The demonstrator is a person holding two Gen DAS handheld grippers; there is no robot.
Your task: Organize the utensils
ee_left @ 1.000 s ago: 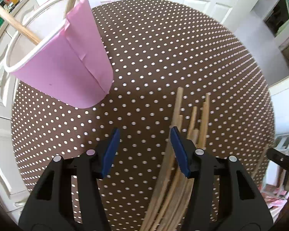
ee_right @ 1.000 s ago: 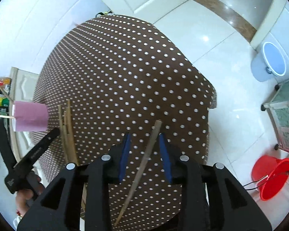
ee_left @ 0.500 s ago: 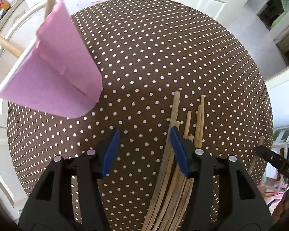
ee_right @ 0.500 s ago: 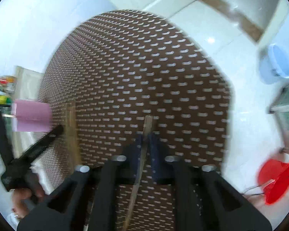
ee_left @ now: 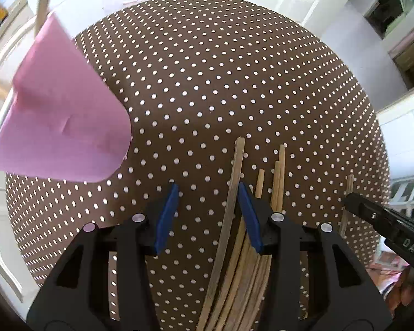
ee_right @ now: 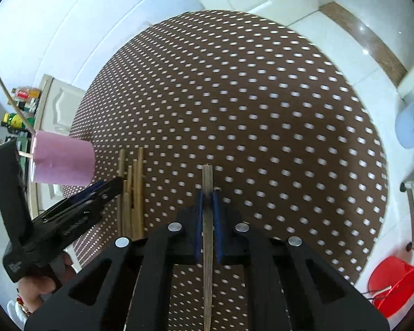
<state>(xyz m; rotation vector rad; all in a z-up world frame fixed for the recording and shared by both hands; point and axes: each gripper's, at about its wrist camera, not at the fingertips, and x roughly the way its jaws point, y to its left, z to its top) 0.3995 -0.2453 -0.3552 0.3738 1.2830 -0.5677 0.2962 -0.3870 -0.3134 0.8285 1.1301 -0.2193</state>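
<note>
My right gripper is clamped on a single flat bamboo stick that runs straight up between its blue pads above a round table with a brown, white-dotted cloth. My left gripper hangs over the same cloth with its jaws partly apart; they have just been narrowing, gripping nothing, though one long stick of a loose bundle of sticks lies below the gap, against the right pad. A pink paper cup with two sticks poking out of it stands upright, near the bundle.
</note>
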